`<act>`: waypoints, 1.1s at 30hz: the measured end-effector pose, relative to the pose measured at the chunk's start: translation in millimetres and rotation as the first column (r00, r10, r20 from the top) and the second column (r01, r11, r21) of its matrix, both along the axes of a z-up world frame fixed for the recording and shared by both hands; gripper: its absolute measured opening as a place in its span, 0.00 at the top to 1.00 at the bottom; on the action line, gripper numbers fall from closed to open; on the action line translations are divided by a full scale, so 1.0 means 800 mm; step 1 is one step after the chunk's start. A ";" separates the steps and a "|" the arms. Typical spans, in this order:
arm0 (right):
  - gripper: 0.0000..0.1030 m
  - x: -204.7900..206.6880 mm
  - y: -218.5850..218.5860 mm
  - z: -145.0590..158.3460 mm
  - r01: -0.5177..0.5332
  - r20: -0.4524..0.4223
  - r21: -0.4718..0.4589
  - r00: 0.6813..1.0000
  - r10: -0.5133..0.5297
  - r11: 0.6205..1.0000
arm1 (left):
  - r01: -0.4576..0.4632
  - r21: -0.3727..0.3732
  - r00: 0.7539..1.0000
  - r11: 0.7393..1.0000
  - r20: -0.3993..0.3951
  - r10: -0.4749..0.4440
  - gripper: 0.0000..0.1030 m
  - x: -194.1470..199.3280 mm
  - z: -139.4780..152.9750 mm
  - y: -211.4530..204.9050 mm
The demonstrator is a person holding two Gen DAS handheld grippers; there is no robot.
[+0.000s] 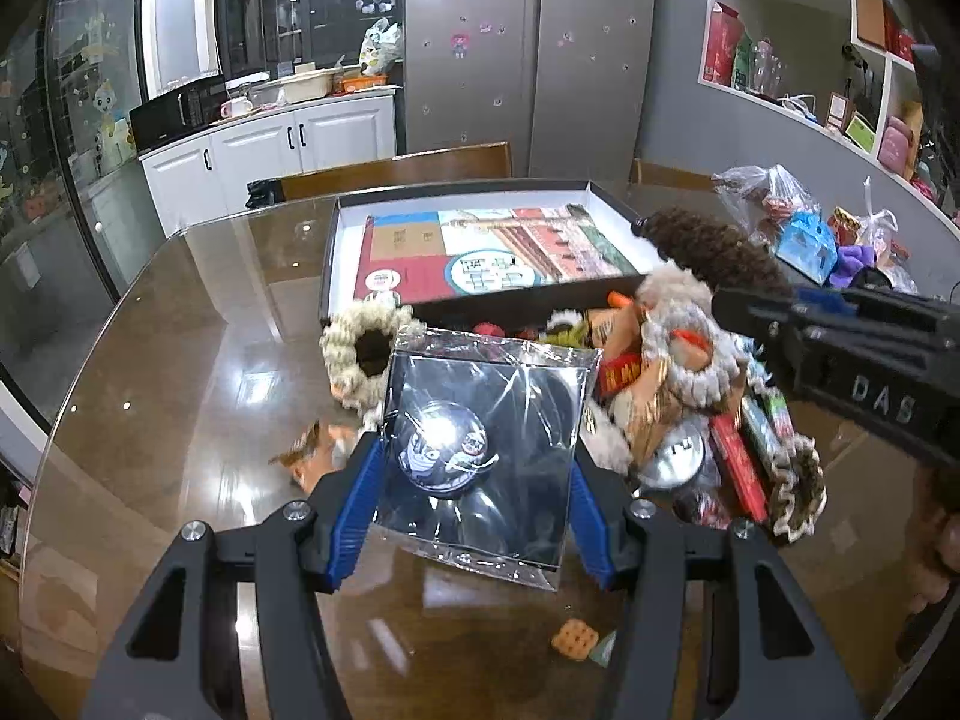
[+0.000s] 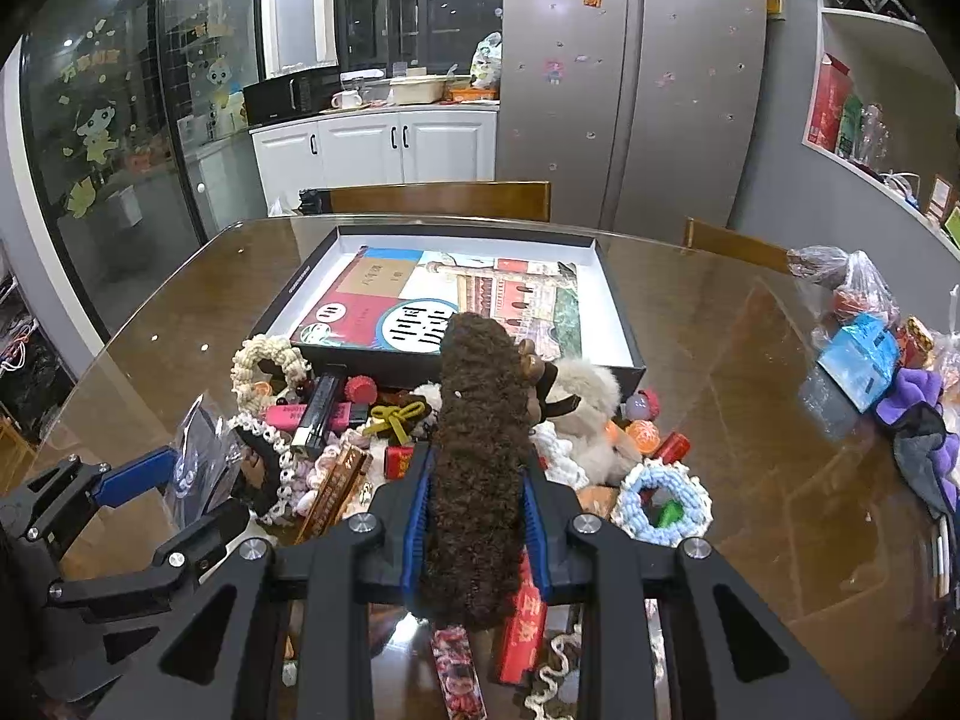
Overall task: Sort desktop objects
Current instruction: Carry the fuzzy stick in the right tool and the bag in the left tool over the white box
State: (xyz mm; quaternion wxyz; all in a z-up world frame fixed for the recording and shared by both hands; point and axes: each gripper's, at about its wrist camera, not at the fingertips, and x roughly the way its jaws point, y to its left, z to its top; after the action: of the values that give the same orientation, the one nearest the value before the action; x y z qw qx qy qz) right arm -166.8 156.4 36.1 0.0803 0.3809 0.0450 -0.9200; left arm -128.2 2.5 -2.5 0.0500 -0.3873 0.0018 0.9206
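Note:
My left gripper (image 1: 474, 474) is shut on a clear plastic bag with a round badge (image 1: 480, 450) inside and holds it above the table, in front of the pile. My right gripper (image 2: 477, 498) is shut on a brown curly plush piece (image 2: 480, 438) and holds it over the pile of small items (image 2: 372, 438). The plush also shows in the left wrist view (image 1: 708, 246), with the right gripper body behind it. The left gripper and its bag show at the lower left of the right wrist view (image 2: 198, 468). A black shallow box (image 2: 618, 324) with a colourful board inside lies behind the pile.
The pile holds crocheted rings (image 2: 660, 501), red packets, a pink eraser and a white fluffy toy (image 2: 585, 390). A biscuit-shaped piece (image 1: 575, 639) lies on the glass table top. Plastic bags and purple cloth (image 2: 888, 372) sit at the right edge. Chairs stand behind the table.

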 end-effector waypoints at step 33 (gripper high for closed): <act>0.74 -0.215 0.005 -0.048 -0.007 0.125 0.025 0.992 0.004 1.000 | 0.037 -0.005 0.993 0.999 0.115 -0.036 0.43 -0.268 -0.038 0.019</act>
State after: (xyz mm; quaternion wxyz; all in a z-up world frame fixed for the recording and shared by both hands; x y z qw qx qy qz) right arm -338.6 160.2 -2.1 0.0805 0.4385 0.0527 -0.8936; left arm -343.0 17.9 -33.3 0.0653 -0.4397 0.0094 0.8957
